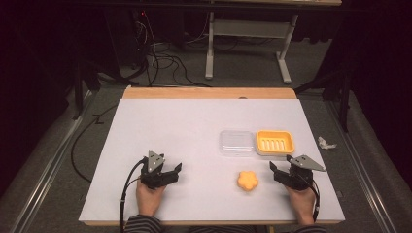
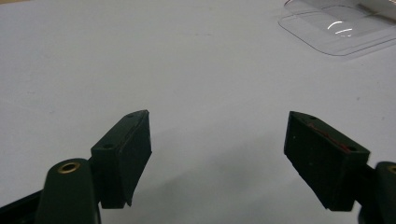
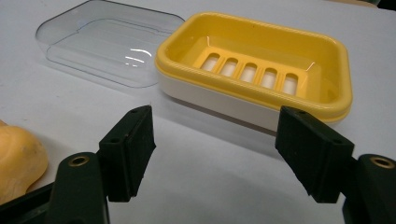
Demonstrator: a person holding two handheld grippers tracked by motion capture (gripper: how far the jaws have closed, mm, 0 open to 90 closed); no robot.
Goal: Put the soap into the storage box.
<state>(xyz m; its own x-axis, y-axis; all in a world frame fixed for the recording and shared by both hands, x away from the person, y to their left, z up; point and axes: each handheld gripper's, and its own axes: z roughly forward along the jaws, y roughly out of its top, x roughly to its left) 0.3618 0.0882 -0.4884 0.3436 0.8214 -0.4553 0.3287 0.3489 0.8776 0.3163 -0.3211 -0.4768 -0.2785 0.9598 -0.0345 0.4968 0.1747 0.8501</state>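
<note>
A: Where does the soap (image 1: 247, 180) lie?

B: On the white table (image 1: 170, 126), near the front edge, between the two grippers and nearer the right one. From the table's middle it sits at about five o'clock. It is orange and flower-shaped, roughly round, so it has no clear long axis and points no particular way.

A: And the dish?

B: The yellow soap dish (image 1: 275, 142) stands at about one o'clock from the soap, open side up. Its long axis runs left to right across the table, and the slots in its floor run crosswise to that. The clear lid (image 1: 236, 142) lies touching or just beside its left end, long axis the same way.

A: The grippers?

B: The left gripper (image 1: 171, 173) rests over bare table at nine o'clock from the soap, jaws spread, holding nothing. The right gripper (image 1: 278, 173) is at three o'clock from the soap, jaws also spread and empty, aimed toward the dish's near side.
</note>
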